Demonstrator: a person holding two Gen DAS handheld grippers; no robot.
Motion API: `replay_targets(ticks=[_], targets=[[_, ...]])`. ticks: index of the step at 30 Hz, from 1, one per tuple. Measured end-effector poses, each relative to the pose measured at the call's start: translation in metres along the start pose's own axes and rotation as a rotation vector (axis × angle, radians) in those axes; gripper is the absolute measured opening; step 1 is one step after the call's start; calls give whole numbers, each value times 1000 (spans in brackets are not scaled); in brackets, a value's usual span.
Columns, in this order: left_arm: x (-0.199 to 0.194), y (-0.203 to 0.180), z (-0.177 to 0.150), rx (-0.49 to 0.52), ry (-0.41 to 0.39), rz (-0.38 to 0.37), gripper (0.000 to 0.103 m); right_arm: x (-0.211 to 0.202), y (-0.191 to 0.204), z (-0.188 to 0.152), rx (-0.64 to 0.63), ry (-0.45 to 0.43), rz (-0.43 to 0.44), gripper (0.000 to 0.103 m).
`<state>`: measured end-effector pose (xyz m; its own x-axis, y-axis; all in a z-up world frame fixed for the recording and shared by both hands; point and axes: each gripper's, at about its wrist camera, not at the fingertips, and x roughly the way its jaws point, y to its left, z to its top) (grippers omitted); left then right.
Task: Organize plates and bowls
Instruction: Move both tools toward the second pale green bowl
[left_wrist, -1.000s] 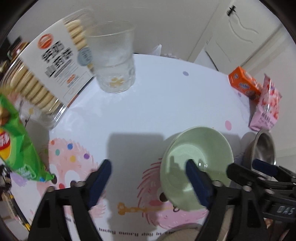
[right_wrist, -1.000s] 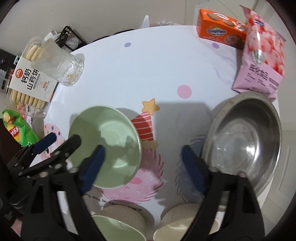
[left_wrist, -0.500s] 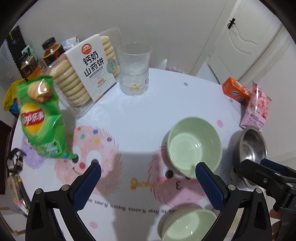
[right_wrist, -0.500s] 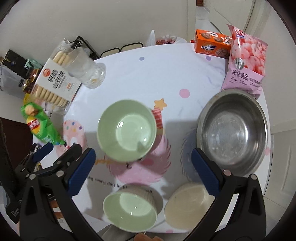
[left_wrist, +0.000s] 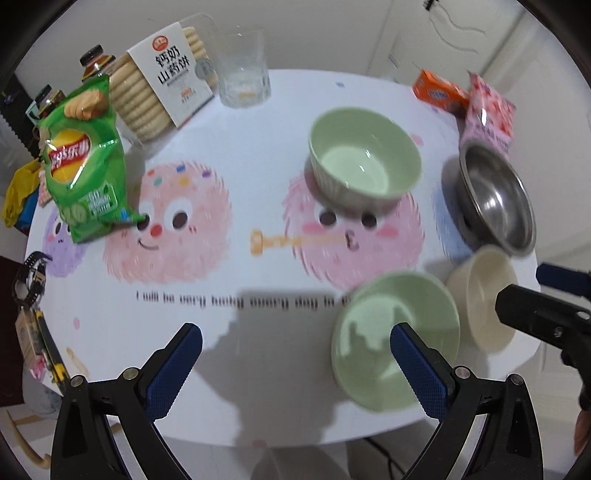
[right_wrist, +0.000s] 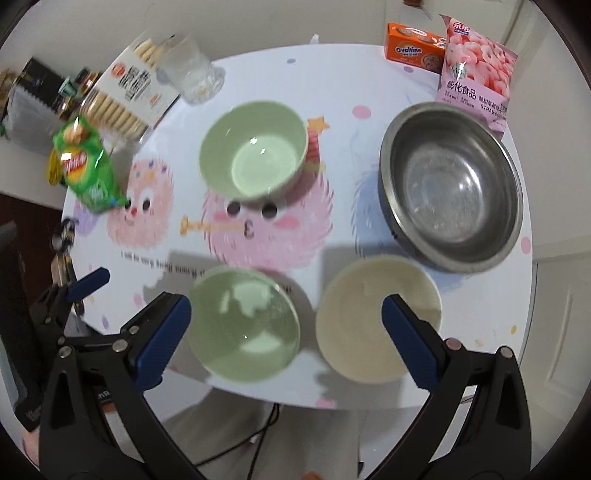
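Both grippers are pointed steeply down over the round table (right_wrist: 369, 74). The left gripper (left_wrist: 295, 363) is spread wide with nothing between its blue pads; its jaws have just been opening. The right gripper (right_wrist: 286, 334) is likewise held wide and empty, above the near table edge.

Four bowls are seen on the table. A green bowl (right_wrist: 255, 149) is set near the middle, a second green bowl (right_wrist: 243, 325) at the near edge, a cream bowl (right_wrist: 376, 317) just beside it, and a steel bowl (right_wrist: 450, 184) behind the cream one. All stand upright and separate.

In the right wrist view every bowl is shown whole, along with the orange box (right_wrist: 413, 46) and pink snack bag (right_wrist: 476, 70). In the left wrist view the chip bag (left_wrist: 83, 158), biscuit pack (left_wrist: 162, 74) and glass (left_wrist: 243, 70) are shown more clearly, and a bottle (left_wrist: 94, 64) behind them.
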<state>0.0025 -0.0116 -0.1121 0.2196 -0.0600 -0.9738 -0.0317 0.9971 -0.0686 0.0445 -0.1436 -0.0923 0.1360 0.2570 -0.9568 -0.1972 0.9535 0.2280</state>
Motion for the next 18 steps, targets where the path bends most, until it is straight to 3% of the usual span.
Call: replay_targets(ticks=[7,11,18], targets=[[2,-9,-18,69,8,-18,103,-2,-7,-32,25,18,104,103],[4,-12,-19,108,17,-18,103,7,-22,-48,188,78,251,103],[15,-20,-20,200,63,-16,103,25,-41,-72,425,106,357,103]])
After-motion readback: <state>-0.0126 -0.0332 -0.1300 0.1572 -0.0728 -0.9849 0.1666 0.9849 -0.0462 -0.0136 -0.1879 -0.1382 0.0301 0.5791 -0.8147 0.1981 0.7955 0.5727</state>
